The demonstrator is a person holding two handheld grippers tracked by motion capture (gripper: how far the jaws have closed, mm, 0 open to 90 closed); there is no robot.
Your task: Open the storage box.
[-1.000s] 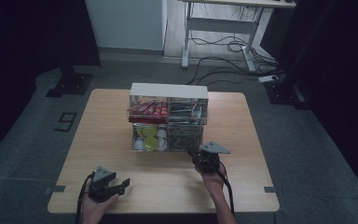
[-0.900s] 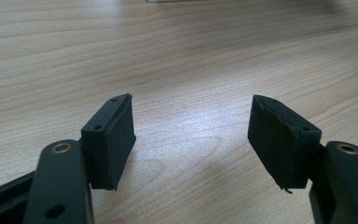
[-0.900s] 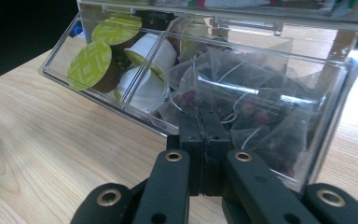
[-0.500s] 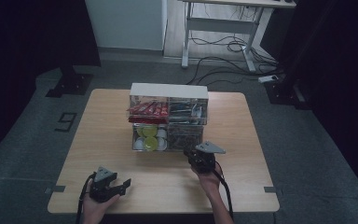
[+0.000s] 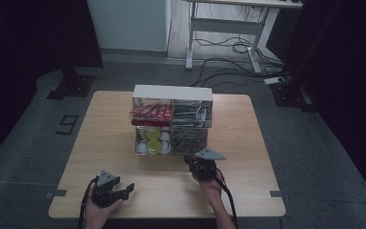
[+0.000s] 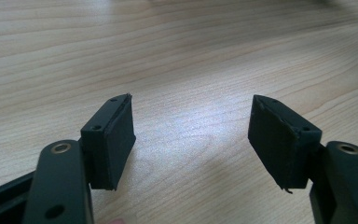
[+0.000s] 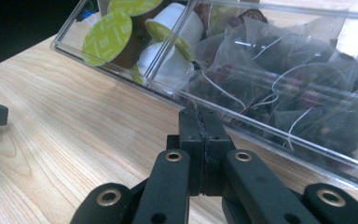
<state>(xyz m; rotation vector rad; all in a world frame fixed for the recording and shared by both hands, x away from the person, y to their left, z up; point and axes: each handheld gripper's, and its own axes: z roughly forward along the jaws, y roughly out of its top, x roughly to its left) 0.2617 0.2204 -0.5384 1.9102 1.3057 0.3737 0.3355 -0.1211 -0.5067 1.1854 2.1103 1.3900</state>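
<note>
High view: a clear four-compartment organiser [image 5: 172, 125] stands on the wooden worktop [image 5: 248, 143], toward its far half; red sachets [image 5: 151, 111] fill the upper left compartment, green-lidded capsules [image 5: 153, 140] the lower left, dark tea bags [image 5: 188, 140] the lower right, and the contents of the upper right compartment are too small to tell. The right hand-held gripper [image 5: 191, 161] lies just in front of the organiser's lower right compartment, its grey three-cornered plate on top; the left hand-held gripper [image 5: 127, 189] sits well in front of the organiser, near the worktop's near edge, held in a hand [image 5: 96, 211]. Left gripper view: the left hand-held gripper [image 6: 192, 133] has its jaws spread wide over bare wood — nothing between them. Right gripper view: the right hand-held gripper [image 7: 201, 122] has its jaws pressed together, tips at the organiser's [image 7: 279, 135] clear front wall, before the tea bags [image 7: 279, 79]; whether they touch it cannot be told. The capsules [image 7: 135, 37] lie in the adjoining compartment.
</note>
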